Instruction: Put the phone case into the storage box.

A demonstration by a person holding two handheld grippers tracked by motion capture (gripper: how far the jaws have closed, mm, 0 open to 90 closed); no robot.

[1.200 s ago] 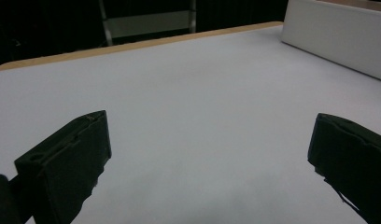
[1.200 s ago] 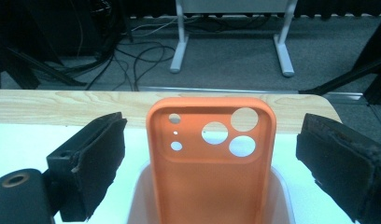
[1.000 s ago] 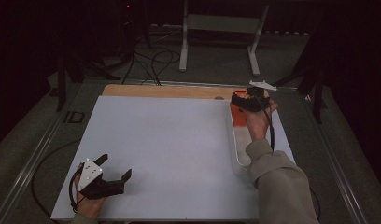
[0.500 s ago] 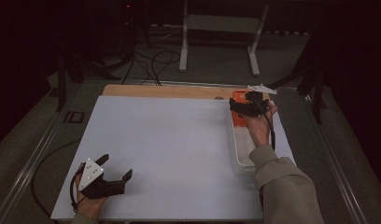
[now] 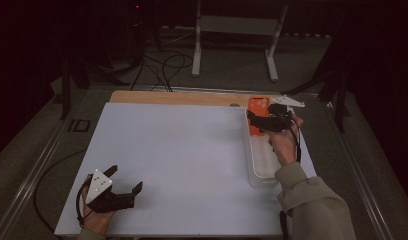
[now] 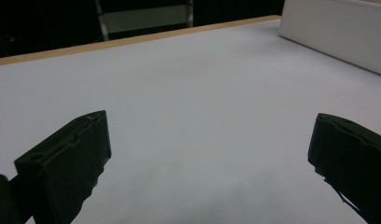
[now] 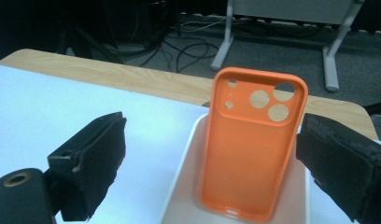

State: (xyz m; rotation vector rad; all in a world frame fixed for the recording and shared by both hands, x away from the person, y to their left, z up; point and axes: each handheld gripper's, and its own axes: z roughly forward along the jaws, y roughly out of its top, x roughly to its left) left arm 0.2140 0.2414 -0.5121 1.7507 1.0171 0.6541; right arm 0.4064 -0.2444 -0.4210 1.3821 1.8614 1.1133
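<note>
Over the far right of the table, at about 2 o'clock: my right claw (image 5: 262, 121), held above the far end of the white tray (image 5: 253, 165).
Right claw state: jaws wide, nothing clamped. In the right gripper view the right jaw sits just beside the case's edge; can't tell if it touches. Left jaw well apart from it.
Phone case (image 7: 251, 144): orange, bare shell with the camera cut-outs at the top. It stands tilted, lower end down in the tray, upper end leaning toward 12 o'clock.
Phone case in the high view (image 5: 257, 112): at the tray's far end, partly behind my right claw.
Tray: long, white, shallow, runs from 12 to 6 o'clock along the right edge of the white mat (image 5: 192, 160). Near part of it looks bare.
Left claw (image 5: 126, 181): at about 7 o'clock, near the front left corner of the mat, low over it. Grey three-cornered plate on top.
Left claw state: jaws wide, nothing between them. The left gripper view shows bare mat between the jaws (image 6: 212, 154), the tray wall far off at 1 o'clock.
Separation: the two claws are well apart, opposite corners of the mat.
Table edge (image 5: 182, 96): a wood strip shows beyond the mat at 12 o'clock.
Floor behind: cables (image 5: 159, 65) and a white stand (image 5: 237, 30).
</note>
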